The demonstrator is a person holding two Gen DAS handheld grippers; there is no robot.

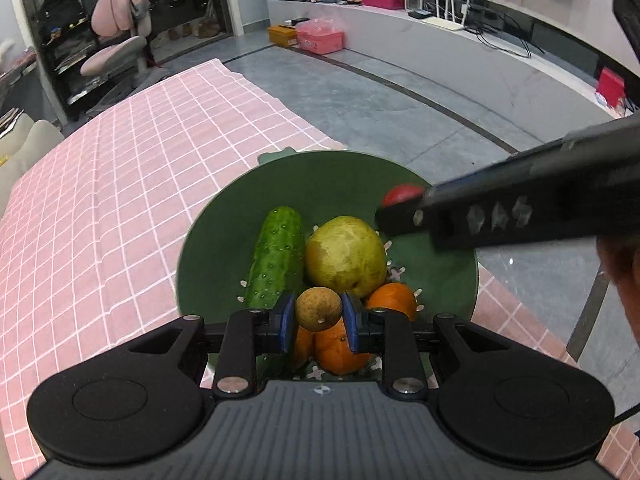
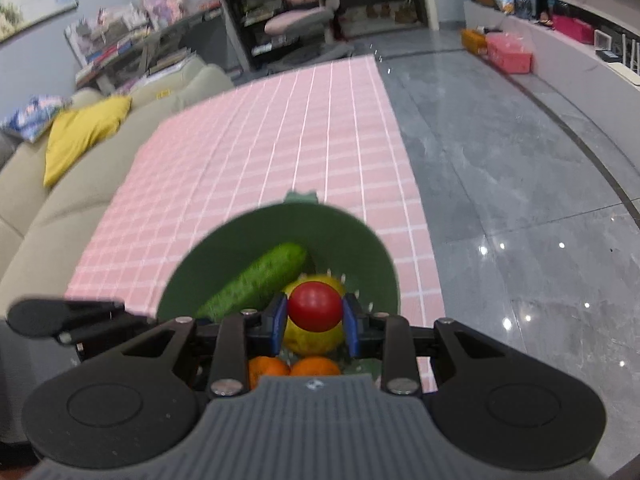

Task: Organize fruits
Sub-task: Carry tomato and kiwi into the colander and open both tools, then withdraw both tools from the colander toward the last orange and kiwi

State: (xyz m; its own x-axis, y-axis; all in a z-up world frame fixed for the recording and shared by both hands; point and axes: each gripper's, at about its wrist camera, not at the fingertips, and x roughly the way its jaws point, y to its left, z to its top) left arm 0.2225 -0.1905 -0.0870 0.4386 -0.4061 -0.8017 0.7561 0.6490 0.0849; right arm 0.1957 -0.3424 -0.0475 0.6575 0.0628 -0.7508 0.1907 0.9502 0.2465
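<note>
The left gripper (image 1: 319, 322) is clamped on a small brown round fruit (image 1: 319, 309), its blue pads (image 1: 285, 322) pressed to either side, and holds it above the near part of the green bowl (image 1: 224, 240). The right gripper (image 2: 315, 322) grips a red tomato (image 2: 315, 307) the same way, also over the bowl; from the left wrist view that tomato (image 1: 401, 194) shows just behind the right gripper's dark finger, above the bowl's far right side. Inside the bowl a cucumber (image 1: 276, 258) lies along the left, a yellow-green pear (image 1: 346, 256) sits beside it at the middle, touching it, and two oranges (image 1: 390, 300) rest at the near side, below the held brown fruit. The bowl stands on the tabletop, on a pink checked cloth (image 1: 120, 184), at the cloth's right edge near the grey floor (image 1: 380, 112)
</note>
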